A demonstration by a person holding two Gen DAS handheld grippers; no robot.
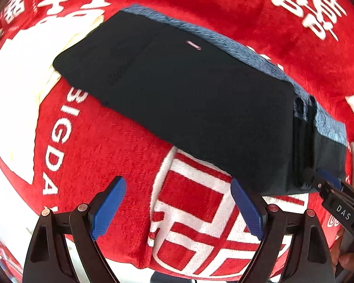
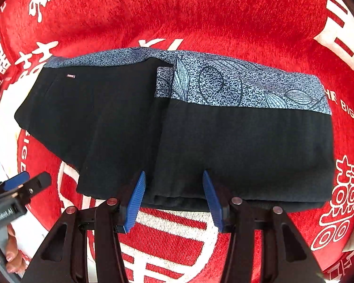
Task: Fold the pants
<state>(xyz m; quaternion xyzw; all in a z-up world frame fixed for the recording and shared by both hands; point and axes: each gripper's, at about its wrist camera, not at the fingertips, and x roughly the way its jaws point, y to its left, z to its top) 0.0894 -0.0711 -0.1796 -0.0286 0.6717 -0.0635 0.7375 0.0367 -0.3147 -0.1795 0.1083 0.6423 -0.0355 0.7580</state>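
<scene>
The pants (image 2: pixel 177 129) lie folded into a layered stack on the red cloth (image 2: pixel 200 11), so little seems left beyond tidying. The left claw (image 1: pixel 178 210) gapes wide over the cloth; the right claw (image 2: pixel 173 200) stands apart at the stack's near edge, gripping nothing.

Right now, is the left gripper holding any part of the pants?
No. In the left wrist view the left gripper is wide open over the red blanket, with the black pants lying beyond its fingertips, untouched.
</scene>
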